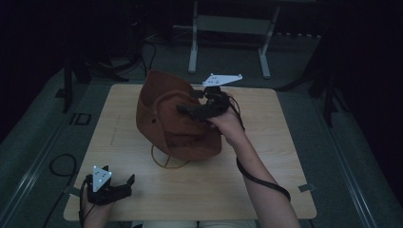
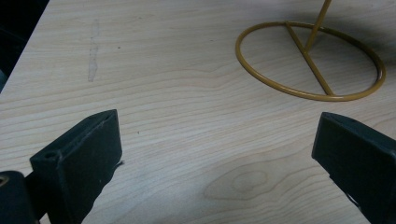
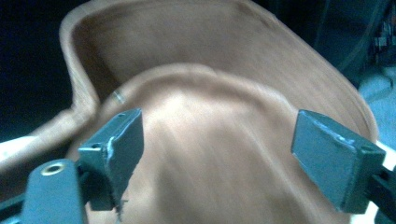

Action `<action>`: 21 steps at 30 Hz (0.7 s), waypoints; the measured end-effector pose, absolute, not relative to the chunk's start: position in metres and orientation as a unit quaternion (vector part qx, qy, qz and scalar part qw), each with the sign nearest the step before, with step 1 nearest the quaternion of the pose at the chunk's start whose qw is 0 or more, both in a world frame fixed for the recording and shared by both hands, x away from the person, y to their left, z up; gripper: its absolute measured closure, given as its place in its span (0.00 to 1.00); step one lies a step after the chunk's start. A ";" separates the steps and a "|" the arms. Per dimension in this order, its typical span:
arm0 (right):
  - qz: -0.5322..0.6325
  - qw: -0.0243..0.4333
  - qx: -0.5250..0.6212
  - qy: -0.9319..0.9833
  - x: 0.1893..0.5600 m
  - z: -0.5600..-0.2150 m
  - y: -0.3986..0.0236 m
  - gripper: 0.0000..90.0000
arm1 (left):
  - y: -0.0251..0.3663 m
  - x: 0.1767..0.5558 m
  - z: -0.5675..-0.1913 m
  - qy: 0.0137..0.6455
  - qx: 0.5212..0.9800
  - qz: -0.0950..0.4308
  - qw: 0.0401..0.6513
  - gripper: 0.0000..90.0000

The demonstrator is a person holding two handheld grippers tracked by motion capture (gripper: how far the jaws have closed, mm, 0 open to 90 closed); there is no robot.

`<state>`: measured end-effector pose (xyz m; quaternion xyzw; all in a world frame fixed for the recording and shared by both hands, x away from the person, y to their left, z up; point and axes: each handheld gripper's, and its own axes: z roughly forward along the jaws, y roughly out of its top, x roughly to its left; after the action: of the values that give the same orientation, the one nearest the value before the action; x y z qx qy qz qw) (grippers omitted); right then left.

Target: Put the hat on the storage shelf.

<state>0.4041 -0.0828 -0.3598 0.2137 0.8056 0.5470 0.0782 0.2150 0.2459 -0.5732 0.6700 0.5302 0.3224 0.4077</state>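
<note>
the brown hat (image 1: 176, 116) sits tilted on its wire stand (image 1: 167, 160) mid-table, crown just ahead of the right gripper (image 1: 190, 108), jaws spread, gripping nothing. the left gripper (image 1: 124, 184), also spread, rests well apart.

The hat (image 1: 176, 118) is rust brown all over. The wire stand (image 2: 310, 60) beneath it is mustard yellow. The table (image 1: 142, 190) is pale wood with a fine grain. Both grippers have black jaws and a light grey plate (image 1: 222, 79).
</note>
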 end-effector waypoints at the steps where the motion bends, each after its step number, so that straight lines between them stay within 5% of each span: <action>1: 0.546 0.080 0.215 0.806 0.405 -0.362 -0.087 0.18 | 0.246 0.215 -0.574 0.530 0.669 0.322 0.408 0.03; 21: 0.504 0.132 0.262 0.813 0.402 -0.413 -0.178 0.19 | 0.242 0.216 -0.576 0.529 0.676 0.316 0.404 0.03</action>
<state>0.4017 -0.1778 -0.4131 0.2616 0.8127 0.5036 0.1323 0.2163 0.2425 -0.5763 0.6762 0.5287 0.3162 0.4040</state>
